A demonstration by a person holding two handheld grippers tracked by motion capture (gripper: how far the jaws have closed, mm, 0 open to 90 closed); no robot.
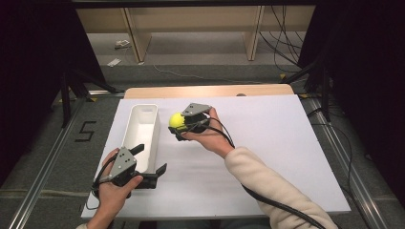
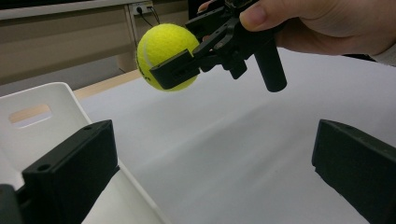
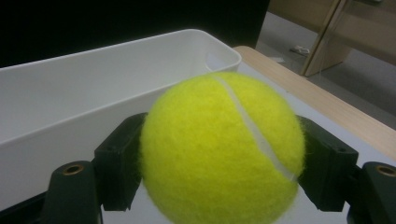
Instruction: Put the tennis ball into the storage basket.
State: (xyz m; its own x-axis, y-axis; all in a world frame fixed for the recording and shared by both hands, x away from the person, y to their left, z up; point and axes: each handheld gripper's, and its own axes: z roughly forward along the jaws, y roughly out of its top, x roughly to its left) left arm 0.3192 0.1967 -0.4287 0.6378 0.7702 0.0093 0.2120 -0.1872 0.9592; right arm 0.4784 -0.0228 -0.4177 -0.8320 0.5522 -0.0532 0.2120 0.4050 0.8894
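Clamping the tennis ball (image 1: 176, 120), the right gripper (image 1: 180, 125) risks dropping it outside the bin (image 1: 142, 129); left gripper (image 1: 152, 164) gapes empty.

Right gripper (image 1: 178, 125) raised mid-table, jaws pointing left and clamped, right hand (image 1: 207, 133) wrapped around its body; left gripper (image 1: 152, 167) low at the near-left, jaws spread wide, gripped by left hand (image 1: 112, 188)

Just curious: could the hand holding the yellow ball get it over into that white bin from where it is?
Probably yes. The right tool holds the tennis ball lifted just beside the white bin, whose top is open, with nothing between them.
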